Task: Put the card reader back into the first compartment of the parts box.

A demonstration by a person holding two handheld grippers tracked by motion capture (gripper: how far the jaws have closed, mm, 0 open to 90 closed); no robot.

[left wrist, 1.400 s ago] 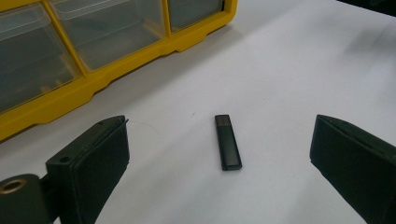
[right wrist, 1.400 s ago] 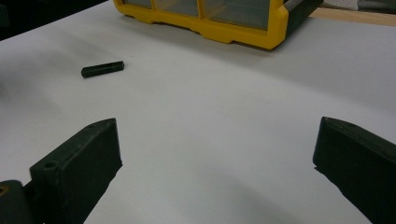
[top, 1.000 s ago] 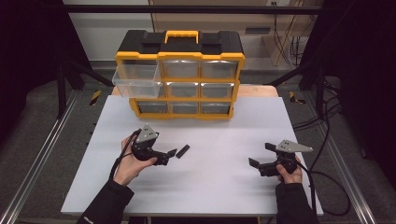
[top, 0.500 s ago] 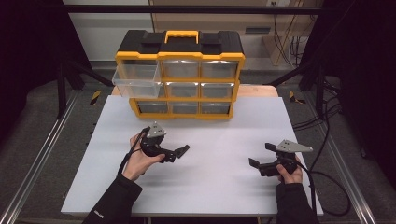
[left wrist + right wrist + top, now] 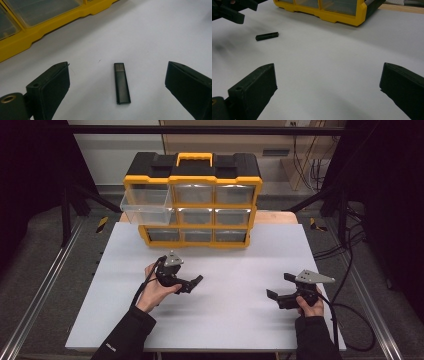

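A small black USB stick (image 5: 122, 83) lies flat on the white table (image 5: 240, 265). In the left gripper view it sits between the two fingers (image 5: 53, 85), untouched by either. My left gripper (image 5: 192, 283) hovers over it at the table's left middle, open wide. The right gripper view has the same stick (image 5: 267, 36) at upper left, with the left gripper (image 5: 227, 11) just beyond it. My right gripper (image 5: 279, 286) is held at the right front of the table, open and with nothing in it.
A yellow and black drawer organizer (image 5: 192, 195) stands at the back of the table. Its upper left clear drawer (image 5: 142, 207) is pulled out over the table edge. Cables trail off the table's right side.
The left gripper has moved right and a little away from the person, until its open jaws straddle the stick. The right gripper has stayed put.
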